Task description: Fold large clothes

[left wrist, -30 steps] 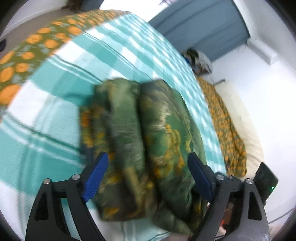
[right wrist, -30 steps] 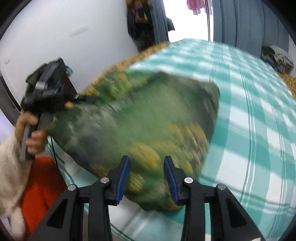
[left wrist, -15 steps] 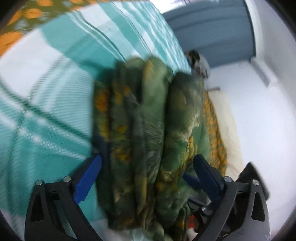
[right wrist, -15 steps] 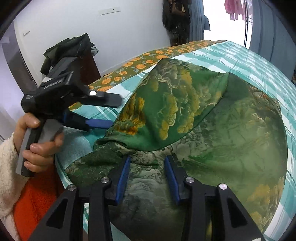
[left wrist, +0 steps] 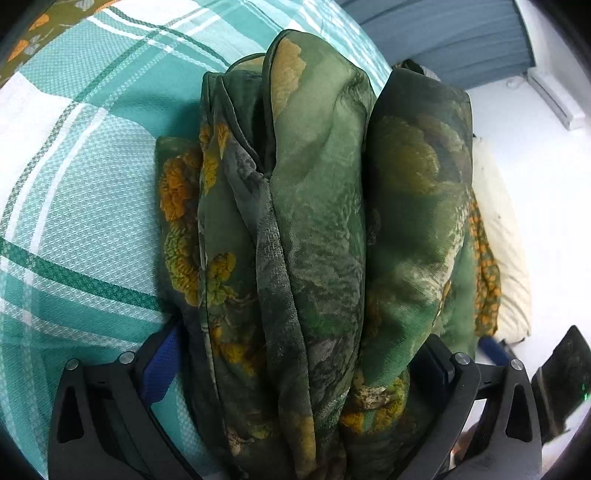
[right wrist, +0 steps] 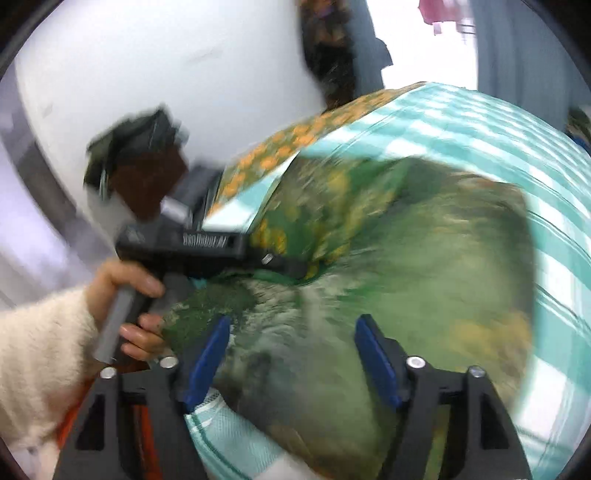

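A green garment with yellow-orange print (left wrist: 314, 236) lies folded into a thick bundle on the teal checked bed cover (left wrist: 74, 192). My left gripper (left wrist: 295, 365) has its jaws wide apart on either side of the bundle's near end. In the right wrist view the same garment (right wrist: 406, 266) fills the middle, blurred. My right gripper (right wrist: 291, 350) is open with its blue pads on either side of the garment's near edge, above it. The left gripper (right wrist: 207, 251) reaches into the garment's fold from the left, held by a hand in a cream sleeve.
The bed's orange-flowered sheet (right wrist: 295, 140) shows along the far edge. A cream pillow (left wrist: 506, 251) lies at the right by the white wall. Grey-blue curtains (left wrist: 443, 33) hang behind the bed. A dark chair with clothes (right wrist: 140, 162) stands by the wall on the left.
My right gripper has opened from nearly shut to wide apart. My left gripper has pushed further around the bundle, which now fills its view.
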{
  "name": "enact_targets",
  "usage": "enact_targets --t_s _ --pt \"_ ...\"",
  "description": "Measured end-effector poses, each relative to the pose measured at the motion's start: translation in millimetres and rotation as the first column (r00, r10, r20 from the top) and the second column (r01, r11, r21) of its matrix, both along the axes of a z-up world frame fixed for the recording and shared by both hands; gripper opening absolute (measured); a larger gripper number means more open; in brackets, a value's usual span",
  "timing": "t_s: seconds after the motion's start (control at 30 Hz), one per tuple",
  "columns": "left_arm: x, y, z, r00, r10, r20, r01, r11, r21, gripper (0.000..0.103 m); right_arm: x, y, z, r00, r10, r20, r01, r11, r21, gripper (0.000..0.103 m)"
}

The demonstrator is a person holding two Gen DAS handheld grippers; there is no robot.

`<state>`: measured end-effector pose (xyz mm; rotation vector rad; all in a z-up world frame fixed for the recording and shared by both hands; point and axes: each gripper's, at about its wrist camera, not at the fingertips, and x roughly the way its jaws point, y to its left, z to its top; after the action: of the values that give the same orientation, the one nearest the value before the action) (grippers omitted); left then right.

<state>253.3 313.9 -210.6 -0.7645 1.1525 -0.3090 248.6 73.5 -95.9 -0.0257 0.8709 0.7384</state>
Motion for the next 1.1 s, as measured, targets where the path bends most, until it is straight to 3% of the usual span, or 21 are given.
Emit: enact_targets --t_s 0.07,0.13,0.23,0.5,0.73,1.1 --pt "1 0 -1 1.000 -0.001 0.006 0.001 1.000 0.002 0.103 3 -20 6 0.995 -0.092 0.050 0.096 0.992 -0.085 0.076" --pt "1 -4 0 1.000 0.000 0.011 0.000 1.000 0.006 0.103 6 -36 10 0.975 -0.175 0.133 0.204 0.948 -0.245 0.076" --pt "0 -6 1 1.000 0.002 0.013 -0.002 1.000 0.009 0.103 10 -54 15 0.952 -0.247 0.179 0.296 0.892 -0.341 0.076" --pt "-3 -5 1 1.000 0.001 0.015 -0.001 1.000 0.008 0.103 17 -63 15 0.938 -0.289 0.190 0.342 0.857 -0.385 0.076" --pt "-4 -5 2 1.000 0.001 0.016 -0.002 1.000 0.008 0.103 10 -64 17 0.936 -0.296 0.190 0.349 0.851 -0.393 0.076" --pt "-10 -1 3 1.000 0.001 0.022 -0.001 1.000 0.007 0.103 3 -80 -10 0.935 -0.340 0.100 0.351 0.852 -0.389 0.076"
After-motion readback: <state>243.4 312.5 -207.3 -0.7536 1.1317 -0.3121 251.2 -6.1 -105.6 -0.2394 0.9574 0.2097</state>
